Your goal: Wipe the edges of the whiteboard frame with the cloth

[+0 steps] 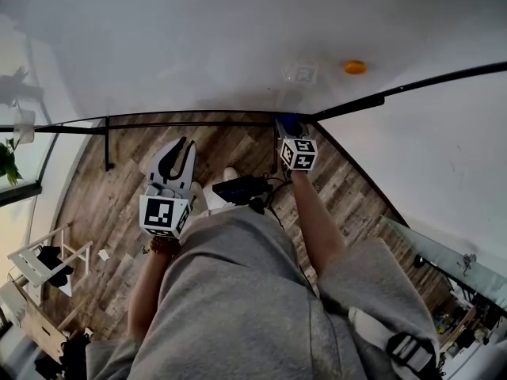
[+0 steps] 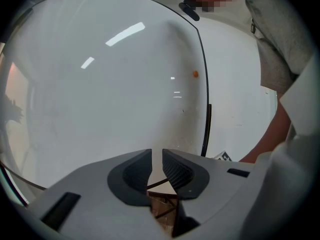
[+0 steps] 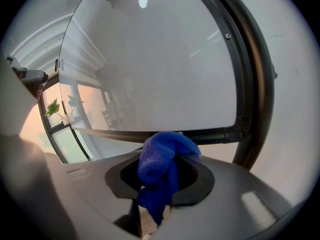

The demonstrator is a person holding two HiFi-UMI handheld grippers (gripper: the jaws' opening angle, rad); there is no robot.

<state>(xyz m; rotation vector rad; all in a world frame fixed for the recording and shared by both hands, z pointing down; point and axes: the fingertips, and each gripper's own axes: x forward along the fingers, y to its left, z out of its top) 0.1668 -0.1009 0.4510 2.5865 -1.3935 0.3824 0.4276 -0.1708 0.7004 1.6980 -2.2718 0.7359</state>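
Note:
The whiteboard point(image 1: 238, 46) fills the upper head view, with its black bottom frame point(image 1: 190, 123) running across. My right gripper point(image 1: 287, 129) is shut on a bunched blue cloth point(image 1: 290, 123) that rests against this bottom frame near the right corner. In the right gripper view the cloth point(image 3: 162, 156) bulges out of the right gripper point(image 3: 160, 171), just under the frame rail point(image 3: 210, 134). My left gripper point(image 1: 176, 155) hangs lower left over the floor and holds nothing. Its jaws in the left gripper point(image 2: 156, 166) view stand nearly together, facing the board and its side frame point(image 2: 205, 109).
An orange magnet point(image 1: 355, 66) sticks to the board. A black stand leg point(image 1: 107, 145) drops to the wood floor. A black device with cables point(image 1: 242, 188) lies by the person's feet. A white rack point(image 1: 40, 260) and a plant point(image 1: 6, 165) stand at the left.

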